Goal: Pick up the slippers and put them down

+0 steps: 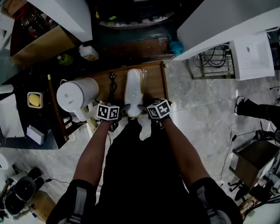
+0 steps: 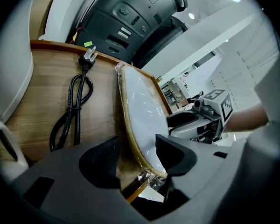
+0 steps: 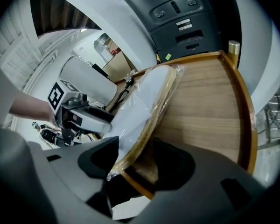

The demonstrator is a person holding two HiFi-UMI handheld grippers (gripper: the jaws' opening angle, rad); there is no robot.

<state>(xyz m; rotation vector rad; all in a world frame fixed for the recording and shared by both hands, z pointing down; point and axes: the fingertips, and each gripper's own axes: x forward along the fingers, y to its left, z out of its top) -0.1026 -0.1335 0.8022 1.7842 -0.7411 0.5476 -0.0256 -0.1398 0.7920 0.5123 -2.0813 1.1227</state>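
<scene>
White slippers [image 2: 141, 118] between both pairs of wide-open jaws

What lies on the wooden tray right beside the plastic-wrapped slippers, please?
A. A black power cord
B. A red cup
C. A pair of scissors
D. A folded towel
A: a black power cord, plug end showing, lies on the wooden tray next to the wrapped slippers.
</scene>
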